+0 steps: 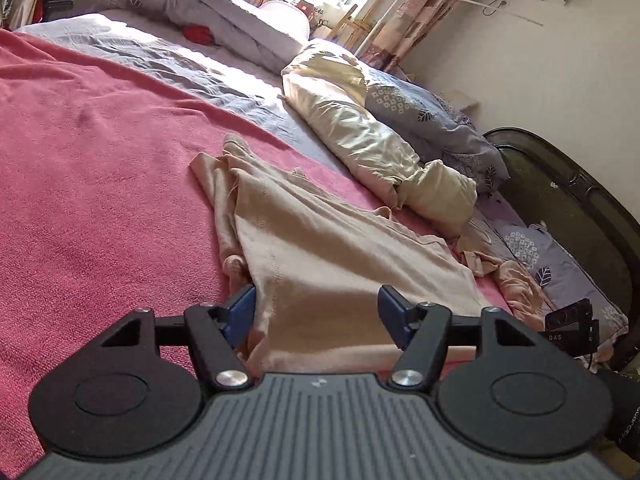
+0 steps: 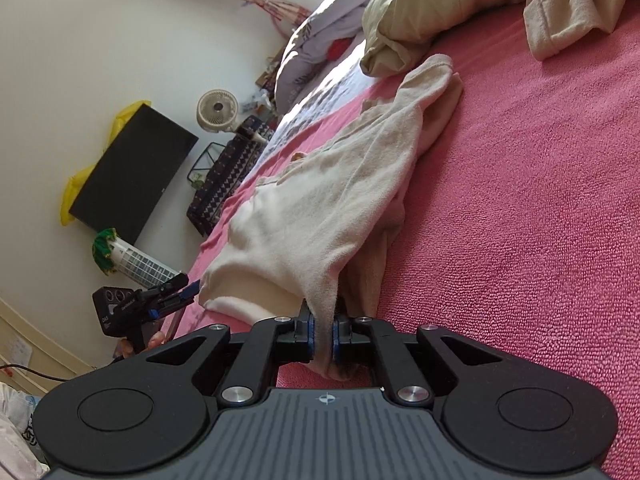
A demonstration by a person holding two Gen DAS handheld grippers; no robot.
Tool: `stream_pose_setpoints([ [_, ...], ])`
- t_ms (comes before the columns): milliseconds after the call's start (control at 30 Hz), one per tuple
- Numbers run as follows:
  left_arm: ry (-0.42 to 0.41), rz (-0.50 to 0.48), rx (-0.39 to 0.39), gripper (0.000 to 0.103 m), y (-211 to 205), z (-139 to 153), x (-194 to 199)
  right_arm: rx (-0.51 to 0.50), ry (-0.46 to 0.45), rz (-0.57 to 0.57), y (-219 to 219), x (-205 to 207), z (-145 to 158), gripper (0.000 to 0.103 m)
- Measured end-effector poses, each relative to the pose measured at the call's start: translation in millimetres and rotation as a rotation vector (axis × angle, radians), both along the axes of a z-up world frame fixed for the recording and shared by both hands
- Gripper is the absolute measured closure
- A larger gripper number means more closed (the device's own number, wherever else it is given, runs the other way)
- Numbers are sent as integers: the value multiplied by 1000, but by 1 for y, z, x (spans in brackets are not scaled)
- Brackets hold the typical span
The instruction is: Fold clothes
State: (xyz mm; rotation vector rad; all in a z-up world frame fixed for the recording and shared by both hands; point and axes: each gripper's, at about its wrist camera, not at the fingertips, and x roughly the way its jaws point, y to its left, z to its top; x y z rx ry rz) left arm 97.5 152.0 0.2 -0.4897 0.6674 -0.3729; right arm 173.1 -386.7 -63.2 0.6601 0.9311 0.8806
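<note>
Right wrist view: the right gripper (image 2: 323, 338) pinches the near edge of the beige garment (image 2: 320, 208), which stretches far-left across the pink blanket (image 2: 520, 220), while the left gripper (image 1: 318, 314) gapes wide over it.

surface: bed under a pink terry blanket (image 1: 100, 152)
on blanket: crumpled beige knit garment (image 1: 320, 240), second beige garment (image 2: 568, 4) farther off
past blanket edge: grey sheet (image 1: 208, 68), cream satin pillow (image 1: 360, 128), grey leaf-print quilt (image 1: 192, 0)
</note>
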Motion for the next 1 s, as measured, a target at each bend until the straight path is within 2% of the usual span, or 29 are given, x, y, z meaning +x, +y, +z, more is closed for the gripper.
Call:
stream_pose_setpoints([
  [67,28,8,-26,38,6,-6,6,2,1,0,-1,-1,-1,95],
  [100,37,-7,-68,39,9,-9,10,3,2,0,-1,-1,-1,95],
  [133,46,-23,-110,44,12,-11,13,4,2,-1,-1,-1,-1,95],
  [200,30,-101,-189,48,13,-11,17,5,3,-1,-2,-1,-1,95],
  [233,23,-124,-196,48,12,-10,19,6,4,-1,-2,-1,-1,95],
  [300,41,-140,-185,48,9,-10,26,9,6,-1,-2,-1,-1,95],
  [400,157,-141,-99,48,0,-18,42,9,7,-3,-2,-1,-1,95],
  [500,179,-126,-71,53,1,-13,39,11,7,-3,-1,-2,0,95],
  [533,187,-119,-61,68,1,-11,37,12,7,-3,-1,-2,-1,95],
  [567,196,-112,-55,103,2,-9,35,12,7,-3,-1,-2,0,95],
  [833,187,-82,-255,103,25,-6,16,-31,-8,3,3,-4,9,94],
  [867,186,-79,-279,103,28,-5,14,-54,-18,14,4,-4,16,90],
  [933,177,-82,-285,103,37,-2,21,-72,-80,50,1,-7,34,89],
  [1000,214,-87,-232,103,41,-6,28,-75,-103,72,-8,-8,41,89],
])
